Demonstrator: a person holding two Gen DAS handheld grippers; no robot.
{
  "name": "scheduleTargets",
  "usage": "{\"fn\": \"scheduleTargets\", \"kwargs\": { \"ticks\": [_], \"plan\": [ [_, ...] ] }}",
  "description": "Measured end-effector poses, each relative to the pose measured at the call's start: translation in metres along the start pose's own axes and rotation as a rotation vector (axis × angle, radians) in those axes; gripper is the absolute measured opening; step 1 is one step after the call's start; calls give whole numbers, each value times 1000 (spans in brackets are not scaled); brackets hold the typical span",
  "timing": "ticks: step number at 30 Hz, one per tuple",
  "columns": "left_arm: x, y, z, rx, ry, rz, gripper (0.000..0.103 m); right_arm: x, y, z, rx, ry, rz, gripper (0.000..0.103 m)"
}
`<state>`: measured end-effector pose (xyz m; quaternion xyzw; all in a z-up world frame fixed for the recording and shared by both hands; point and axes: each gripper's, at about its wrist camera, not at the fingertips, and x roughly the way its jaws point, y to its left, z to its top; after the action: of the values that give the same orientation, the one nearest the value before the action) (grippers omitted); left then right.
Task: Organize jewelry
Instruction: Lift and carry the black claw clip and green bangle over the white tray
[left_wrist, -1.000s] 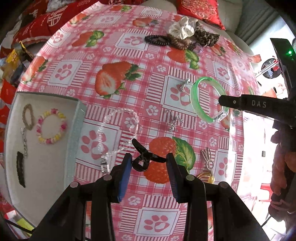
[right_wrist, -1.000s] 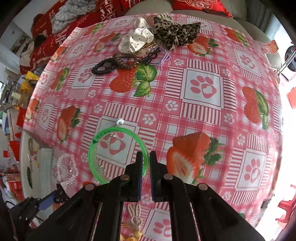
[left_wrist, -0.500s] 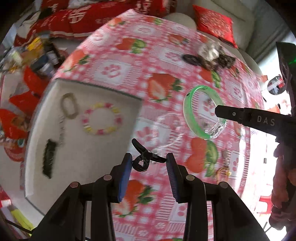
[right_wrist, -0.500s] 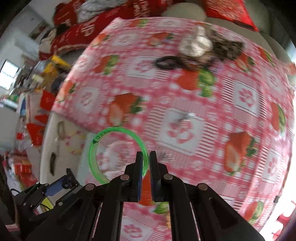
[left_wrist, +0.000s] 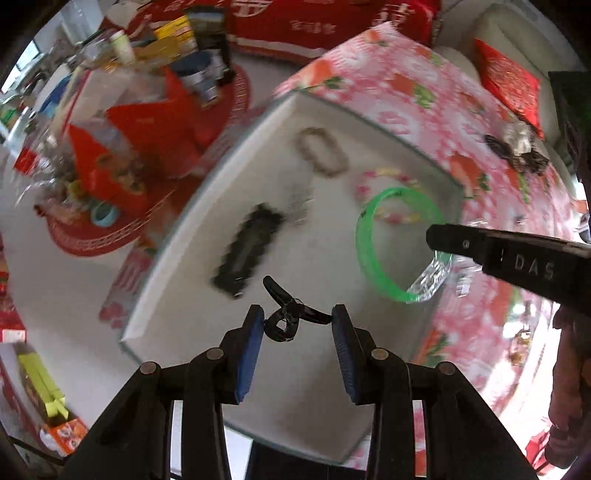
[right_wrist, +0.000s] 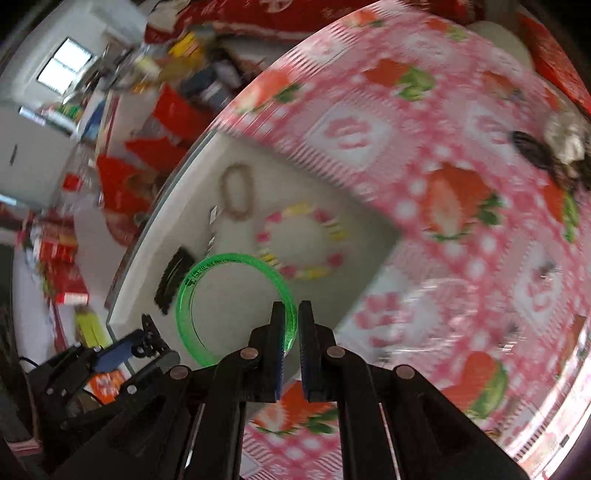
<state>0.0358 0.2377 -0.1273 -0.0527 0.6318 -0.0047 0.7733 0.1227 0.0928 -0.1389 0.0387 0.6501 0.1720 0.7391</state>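
Your white tray (left_wrist: 177, 254) holds a beaded bracelet (right_wrist: 301, 240), a black clip (left_wrist: 245, 256) and a brown ring (left_wrist: 325, 153); your left gripper (left_wrist: 297, 325) pinches a black hair clip (left_wrist: 288, 314), your right gripper (right_wrist: 293, 325) a green bangle (right_wrist: 236, 260).

Strawberry-print table (right_wrist: 461, 155) carries white tray (left_wrist: 192, 236), hair ties (left_wrist: 517, 151).

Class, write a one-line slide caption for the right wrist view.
Right gripper carries a green bangle over the white tray that already holds a beaded bracelet.
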Motion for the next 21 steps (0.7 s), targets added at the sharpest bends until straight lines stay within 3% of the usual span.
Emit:
{"fn": "scheduleTargets", "kwargs": {
  "ticks": [8, 14, 21],
  "plan": [
    [20, 28, -15, -27, 24, 37, 44, 45, 32, -7, -47, 85, -47, 7],
    [30, 33, -14, -32, 30, 40, 44, 55, 41, 2, -101, 83, -141, 7],
    [40, 35, -8, -34, 40, 48, 44, 55, 32, 23, -83, 61, -179, 7]
  ]
}}
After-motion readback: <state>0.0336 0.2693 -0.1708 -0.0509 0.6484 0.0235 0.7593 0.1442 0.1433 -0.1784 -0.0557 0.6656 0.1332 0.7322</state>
